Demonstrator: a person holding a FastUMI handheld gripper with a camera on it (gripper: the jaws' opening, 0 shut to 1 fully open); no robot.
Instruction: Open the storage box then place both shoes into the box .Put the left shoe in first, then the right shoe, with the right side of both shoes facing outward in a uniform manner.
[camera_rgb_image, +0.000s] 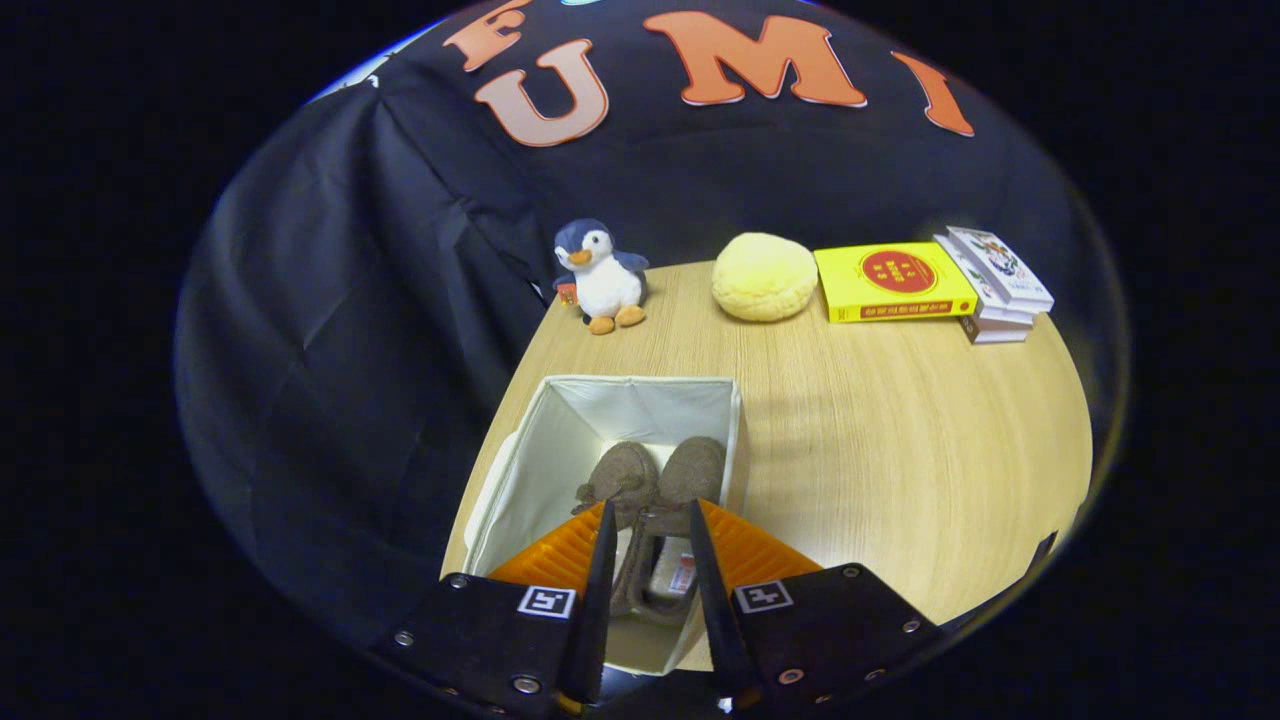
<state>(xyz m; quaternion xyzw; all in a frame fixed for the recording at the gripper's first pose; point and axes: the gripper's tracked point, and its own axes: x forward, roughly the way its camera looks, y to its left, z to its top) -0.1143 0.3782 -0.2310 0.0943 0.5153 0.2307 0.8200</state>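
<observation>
A white fabric storage box (560, 440) stands open on the wooden table (900, 450), just ahead of and below my fingers. Two brown felt shoes lie side by side inside it, toes pointing away from me. The left-hand shoe (620, 468) rests beside the box's left wall. The right-hand shoe (700, 460) runs back between my fingers, its collar and insole showing in the gap. My gripper (648, 525) hangs over the near end of the box, its fingers narrowed against both sides of that shoe's heel part. The near wall of the box is hidden by the gripper.
At the far edge of the table sit a plush penguin (603, 275), a round yellow cushion (765, 276), a yellow book (893, 281) and a small stack of books (995, 285). Bare tabletop lies to the right of the box. The black cloth wall hangs left of the box and behind the table.
</observation>
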